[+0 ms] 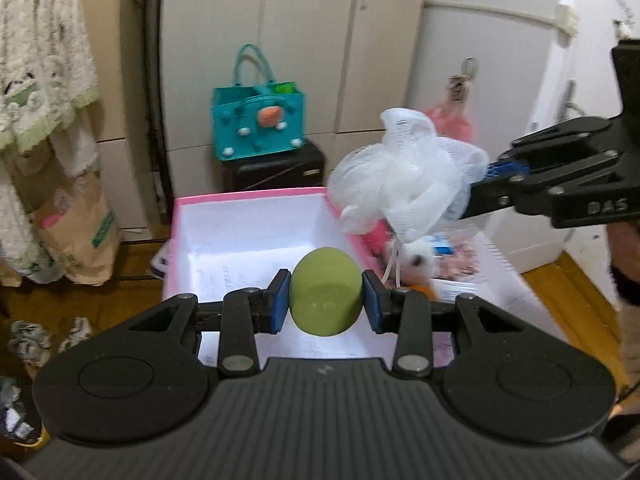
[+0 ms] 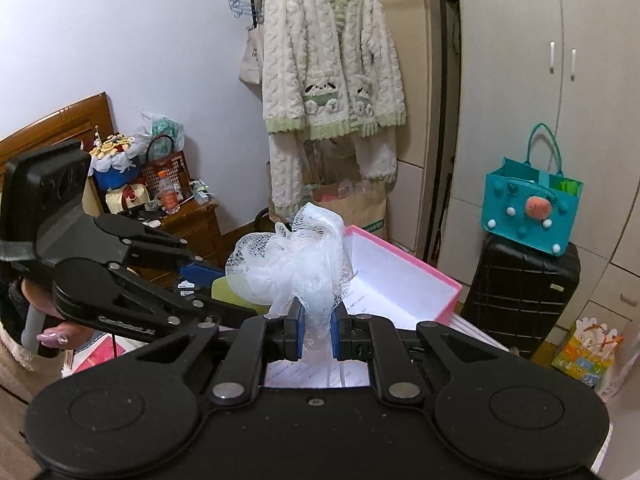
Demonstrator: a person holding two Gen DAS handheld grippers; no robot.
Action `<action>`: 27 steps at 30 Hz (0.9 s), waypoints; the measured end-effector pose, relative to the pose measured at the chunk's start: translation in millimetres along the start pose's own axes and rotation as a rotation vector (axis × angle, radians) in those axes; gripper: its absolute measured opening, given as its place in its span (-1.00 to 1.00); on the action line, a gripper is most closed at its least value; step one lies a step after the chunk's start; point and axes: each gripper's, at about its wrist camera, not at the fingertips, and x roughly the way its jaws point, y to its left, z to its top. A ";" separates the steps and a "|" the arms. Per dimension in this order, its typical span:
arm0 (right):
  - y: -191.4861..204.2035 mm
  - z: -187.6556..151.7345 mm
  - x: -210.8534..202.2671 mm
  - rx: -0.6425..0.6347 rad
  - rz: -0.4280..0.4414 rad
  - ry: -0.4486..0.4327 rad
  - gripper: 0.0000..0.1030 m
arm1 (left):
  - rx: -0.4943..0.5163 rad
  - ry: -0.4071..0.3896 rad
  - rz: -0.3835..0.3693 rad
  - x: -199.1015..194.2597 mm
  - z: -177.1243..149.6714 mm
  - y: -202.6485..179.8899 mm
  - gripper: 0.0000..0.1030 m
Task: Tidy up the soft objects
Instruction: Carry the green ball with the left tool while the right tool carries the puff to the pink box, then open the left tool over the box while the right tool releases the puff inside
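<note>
Sponge (image 1: 325, 292) pinched in left tongs (image 1: 325, 300) above pink box (image 1: 248, 200); right tongs (image 2: 318, 330) clamp loofah (image 2: 296, 260).

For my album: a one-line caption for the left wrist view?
Left gripper holds a green sponge over the pink box; right gripper brings a white loofah.

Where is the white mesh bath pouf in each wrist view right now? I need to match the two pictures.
Left wrist view: the white mesh pouf is right of centre, gripped by the right gripper above the pink box's right edge.
Right wrist view: the pouf is at centre, pinched between the right gripper's blue pads.
Shared landmark: the pink box, also the teal bag.
</note>
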 end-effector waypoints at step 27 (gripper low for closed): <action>-43.2 -22.4 214.8 -0.244 0.109 0.472 -0.70 | 0.003 0.202 0.090 147.4 15.1 47.3 -0.28</action>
